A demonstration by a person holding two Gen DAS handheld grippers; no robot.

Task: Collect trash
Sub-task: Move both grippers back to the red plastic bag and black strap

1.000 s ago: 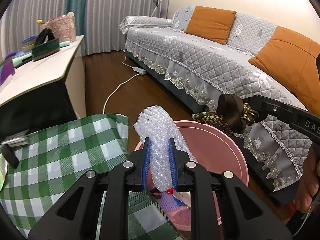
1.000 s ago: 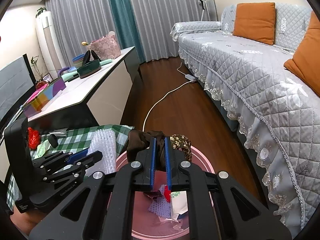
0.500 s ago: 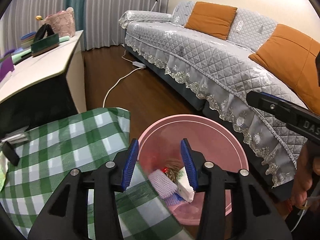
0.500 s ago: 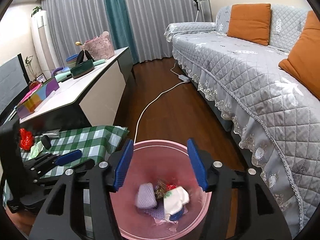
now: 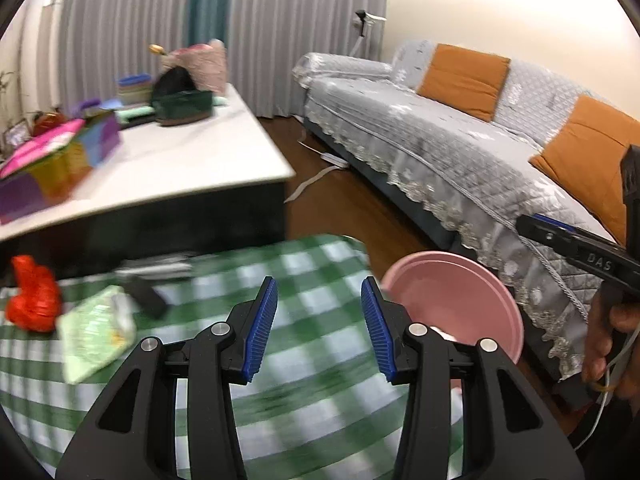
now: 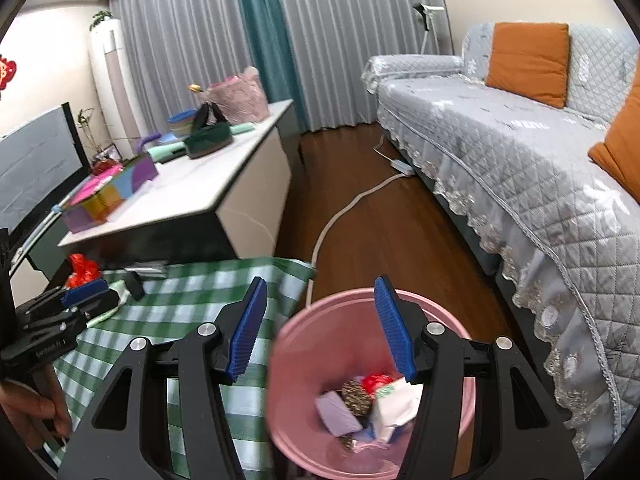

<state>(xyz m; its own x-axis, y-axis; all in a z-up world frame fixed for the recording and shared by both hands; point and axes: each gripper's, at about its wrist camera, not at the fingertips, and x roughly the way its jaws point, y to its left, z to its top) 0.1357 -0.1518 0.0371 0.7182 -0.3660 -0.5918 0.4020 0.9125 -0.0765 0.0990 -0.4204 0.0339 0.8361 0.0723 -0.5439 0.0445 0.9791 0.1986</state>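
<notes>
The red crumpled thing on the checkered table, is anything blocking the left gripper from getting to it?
Nothing visible blocks it. The red crumpled thing lies at the table's far left, with a green packet beside it. The open left gripper faces bare checkered cloth.

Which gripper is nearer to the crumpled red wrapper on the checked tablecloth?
Left. The left gripper hangs just beside the crumpled red wrapper; the right gripper hangs over the round pink plastic bin.
</notes>
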